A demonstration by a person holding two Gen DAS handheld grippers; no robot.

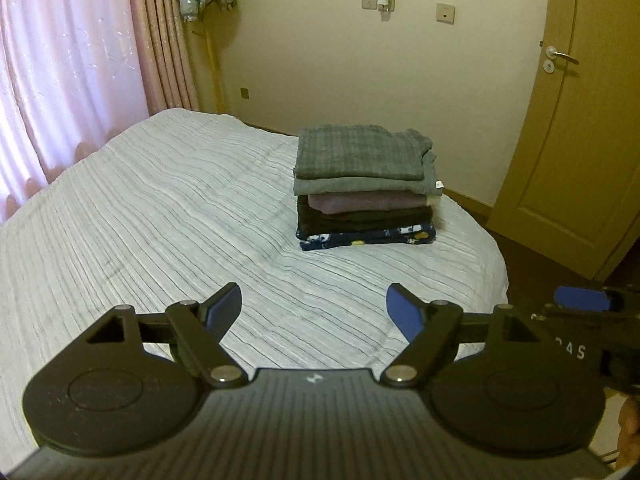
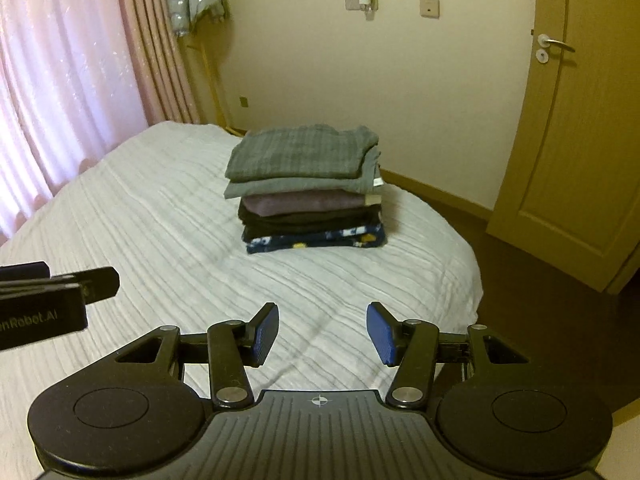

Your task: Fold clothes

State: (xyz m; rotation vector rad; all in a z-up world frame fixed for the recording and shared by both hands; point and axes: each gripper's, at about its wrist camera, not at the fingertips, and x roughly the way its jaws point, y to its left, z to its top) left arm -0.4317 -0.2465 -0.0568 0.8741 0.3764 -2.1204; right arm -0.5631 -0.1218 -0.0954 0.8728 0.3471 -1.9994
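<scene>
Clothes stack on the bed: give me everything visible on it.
The clothes stack is a neat pile of folded garments on the white ribbed bedspread, toward the bed's far side, near the door. From the top: two grey-green pieces, the upper one faintly checked, a mauve one, dark, nearly black layers, and a navy printed piece with white and yellow spots at the bottom. Fabrics look soft; a small white tag sticks out on the right. Edges roughly line up, the upper grey layers overhanging. Only the bedspread touches it; neither gripper does.

Bedspread (image 1: 168, 200) ribbed matt cloth; folded stack (image 1: 362, 188) soft fabric; door (image 1: 580, 140) smooth wood.
</scene>
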